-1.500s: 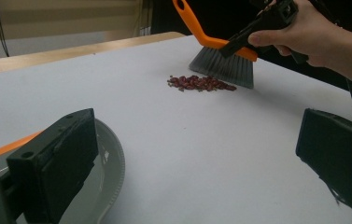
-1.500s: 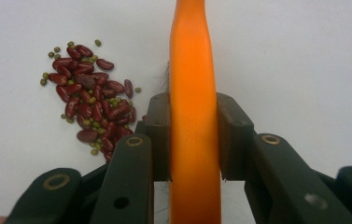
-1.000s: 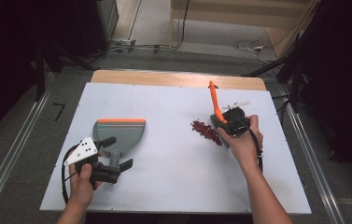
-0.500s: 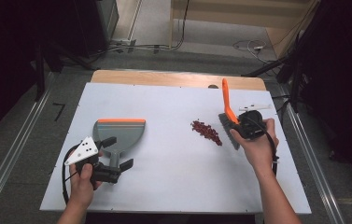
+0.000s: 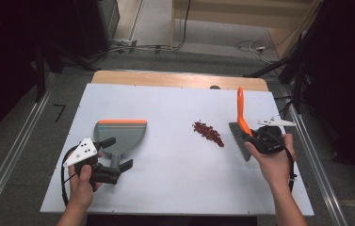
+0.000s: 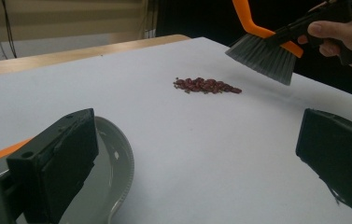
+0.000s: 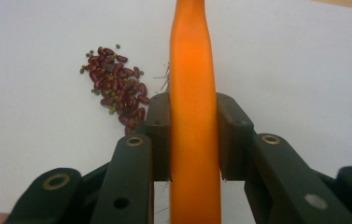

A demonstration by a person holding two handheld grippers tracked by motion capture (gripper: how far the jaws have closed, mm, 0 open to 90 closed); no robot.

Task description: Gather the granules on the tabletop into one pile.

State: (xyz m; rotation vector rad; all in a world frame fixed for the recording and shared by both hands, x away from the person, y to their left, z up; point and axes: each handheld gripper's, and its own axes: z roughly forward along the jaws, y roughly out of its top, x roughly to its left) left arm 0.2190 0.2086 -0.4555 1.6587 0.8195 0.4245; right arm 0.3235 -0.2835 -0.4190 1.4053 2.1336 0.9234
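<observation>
- Right hand-held gripper [image 5: 255, 139], right of centre in the high view: jaws clamped on the orange-handled brush [image 5: 240, 123], handle pointing toward the frame's top.
- Pile of red beans [image 5: 208, 133]: just left of the bristles, on bare white table [image 5: 175, 188].
- Left hand-held gripper [image 5: 114, 162], lower left: jaws wide around the handle of the grey dustpan [image 5: 120, 134], well left of the beans.

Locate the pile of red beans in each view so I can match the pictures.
High view: pile of red beans lies right of centre on the white table, between dustpan and brush.
Left gripper view: upper middle, below-left of the brush bristles.
Right gripper view: upper left, left of the orange brush handle.
Shared landmark: the orange-handled brush.
</observation>
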